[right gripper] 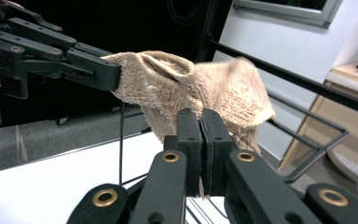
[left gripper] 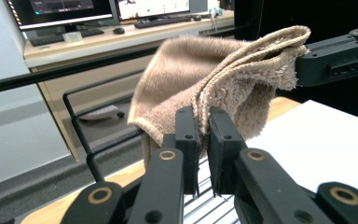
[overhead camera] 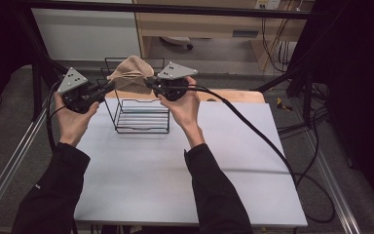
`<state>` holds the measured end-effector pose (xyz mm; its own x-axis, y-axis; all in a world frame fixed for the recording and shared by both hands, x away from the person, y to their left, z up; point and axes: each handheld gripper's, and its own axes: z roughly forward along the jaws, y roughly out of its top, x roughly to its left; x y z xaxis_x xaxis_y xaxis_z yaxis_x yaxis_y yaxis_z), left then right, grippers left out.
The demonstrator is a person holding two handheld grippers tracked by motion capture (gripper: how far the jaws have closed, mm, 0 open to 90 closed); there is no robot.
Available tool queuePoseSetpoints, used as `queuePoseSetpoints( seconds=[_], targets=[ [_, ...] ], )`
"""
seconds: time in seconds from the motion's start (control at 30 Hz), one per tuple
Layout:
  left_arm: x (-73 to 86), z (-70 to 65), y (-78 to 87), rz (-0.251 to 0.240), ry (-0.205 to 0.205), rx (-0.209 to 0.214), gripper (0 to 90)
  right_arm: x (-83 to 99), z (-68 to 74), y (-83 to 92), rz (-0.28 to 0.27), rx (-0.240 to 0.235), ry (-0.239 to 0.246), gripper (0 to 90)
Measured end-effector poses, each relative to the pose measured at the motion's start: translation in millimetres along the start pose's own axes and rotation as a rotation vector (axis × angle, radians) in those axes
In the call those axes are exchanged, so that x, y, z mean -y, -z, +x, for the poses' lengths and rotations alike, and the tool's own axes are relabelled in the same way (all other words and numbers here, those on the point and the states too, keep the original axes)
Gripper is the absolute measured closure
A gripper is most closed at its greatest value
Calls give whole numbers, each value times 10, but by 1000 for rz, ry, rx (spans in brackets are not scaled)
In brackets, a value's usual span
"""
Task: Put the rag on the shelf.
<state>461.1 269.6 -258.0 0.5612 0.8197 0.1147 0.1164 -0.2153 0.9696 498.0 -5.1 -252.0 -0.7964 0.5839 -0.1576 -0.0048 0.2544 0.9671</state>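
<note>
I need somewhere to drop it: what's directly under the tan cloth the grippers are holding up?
The black wire rack stands below the tan cloth; its slatted floor looks bare, though the cloth hides its rear top.

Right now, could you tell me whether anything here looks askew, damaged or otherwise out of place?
Nothing stands out. The beige cloth hangs bunched between the left gripper and the right gripper, each shut on an edge, above the black wire rack, which stands upright on the white table. No tears or spills show.

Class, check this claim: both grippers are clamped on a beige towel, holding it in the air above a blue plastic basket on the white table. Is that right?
Not quite. The basket is black wire, not blue plastic, as the high view shows. The rest stands: the left gripper and right gripper are clamped on the beige towel, held above it over the white table.
</note>
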Motion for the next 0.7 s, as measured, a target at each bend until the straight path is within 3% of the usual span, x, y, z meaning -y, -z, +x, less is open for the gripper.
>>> queuePoseSetpoints(
  seconds=[0.13,0.37,0.7],
  targets=[
    [22,3,-17,12,-1,-4,833,1,9,5,-2,-4,-2,837],
    [29,-27,-26,33,-21,-13,835,-79,14,61,-56,-7,-30,678],
    [33,-53,-33,50,-75,-24,836,-166,-1,-20,-96,-8,-88,645]
  ],
)
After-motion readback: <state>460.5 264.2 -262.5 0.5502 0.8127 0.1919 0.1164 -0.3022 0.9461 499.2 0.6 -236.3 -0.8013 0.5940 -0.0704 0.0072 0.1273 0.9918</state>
